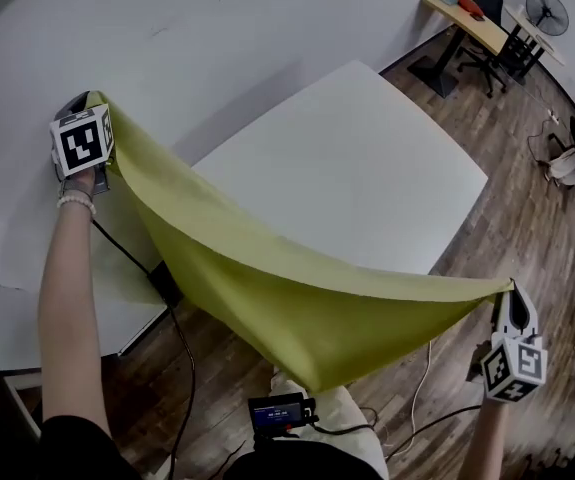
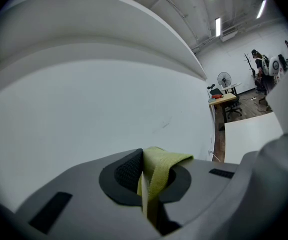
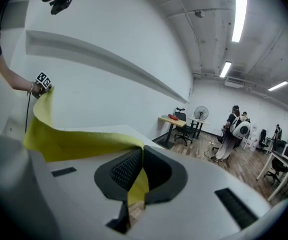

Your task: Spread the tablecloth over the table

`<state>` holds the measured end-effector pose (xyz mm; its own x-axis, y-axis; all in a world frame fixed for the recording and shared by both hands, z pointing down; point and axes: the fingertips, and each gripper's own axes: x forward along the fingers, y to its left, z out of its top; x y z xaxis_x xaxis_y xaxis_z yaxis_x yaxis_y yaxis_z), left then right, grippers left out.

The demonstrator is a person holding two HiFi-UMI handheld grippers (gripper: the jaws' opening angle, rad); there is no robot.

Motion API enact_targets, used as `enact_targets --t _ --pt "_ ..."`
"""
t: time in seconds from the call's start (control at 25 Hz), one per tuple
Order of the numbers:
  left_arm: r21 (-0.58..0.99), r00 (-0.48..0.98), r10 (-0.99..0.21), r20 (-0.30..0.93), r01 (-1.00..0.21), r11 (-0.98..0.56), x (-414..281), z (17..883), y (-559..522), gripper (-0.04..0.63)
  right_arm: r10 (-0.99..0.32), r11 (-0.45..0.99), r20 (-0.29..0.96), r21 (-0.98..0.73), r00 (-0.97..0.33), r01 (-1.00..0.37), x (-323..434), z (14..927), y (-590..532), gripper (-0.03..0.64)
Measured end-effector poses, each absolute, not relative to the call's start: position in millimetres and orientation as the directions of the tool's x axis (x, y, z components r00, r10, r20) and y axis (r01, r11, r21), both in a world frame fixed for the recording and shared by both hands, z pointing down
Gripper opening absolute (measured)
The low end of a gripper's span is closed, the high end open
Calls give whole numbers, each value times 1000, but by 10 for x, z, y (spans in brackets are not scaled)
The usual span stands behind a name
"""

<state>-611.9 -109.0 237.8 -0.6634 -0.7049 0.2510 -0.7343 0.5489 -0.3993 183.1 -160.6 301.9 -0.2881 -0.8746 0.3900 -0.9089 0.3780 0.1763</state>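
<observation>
One yellow-green tablecloth (image 1: 267, 288), held in the air by two corners. It sags in a wide curve between the grippers, along the near side of the white table (image 1: 367, 158), and is not yet laid flat on it.

Left gripper (image 1: 86, 100): jaws clamped on one corner, cloth pinched between the pads. Held high at far left, with the bare forearm (image 1: 67, 298) stretched forward.

Right gripper (image 1: 512, 290): jaws closed on the opposite corner. Held low at right, over the wooden floor (image 1: 527, 198).
</observation>
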Motion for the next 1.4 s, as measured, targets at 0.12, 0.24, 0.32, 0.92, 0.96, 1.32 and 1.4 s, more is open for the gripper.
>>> enact_targets --t 0.12,0.24,0.32,0.92,0.96,1.32,1.4 --pt "-434 -655 -716 240 -732 524 -6039 2244 -1327 12 -888 344 379 173 -260 -923 2002 3012 -1710 34" --pt "-444 -650 -728 217 -730 520 -5965 2076 -1585 12 -899 315 368 172 -236 -933 2161 3019 -1848 34" --pt "-440 -648 -731 212 -732 521 -5917 2021 -1750 12 -902 300 369 169 -222 -939 2265 3064 -1946 34" --pt "-505 -646 -708 284 -729 462 -5264 2355 -3081 12 -853 242 501 128 -148 -962 2960 3965 -2817 34" --pt "-515 -638 -713 290 -732 446 -5202 2384 -3227 12 -847 232 512 123 -138 -965 3002 4048 -2878 34" --pt "-553 -608 -731 311 -741 381 -4848 2564 -4267 12 -827 180 554 102 -95 -978 3294 4496 -3344 34" --pt "-551 -609 -734 300 -739 388 -4828 2527 -4431 12 -830 170 551 96 -90 -981 3356 4532 -3456 34"
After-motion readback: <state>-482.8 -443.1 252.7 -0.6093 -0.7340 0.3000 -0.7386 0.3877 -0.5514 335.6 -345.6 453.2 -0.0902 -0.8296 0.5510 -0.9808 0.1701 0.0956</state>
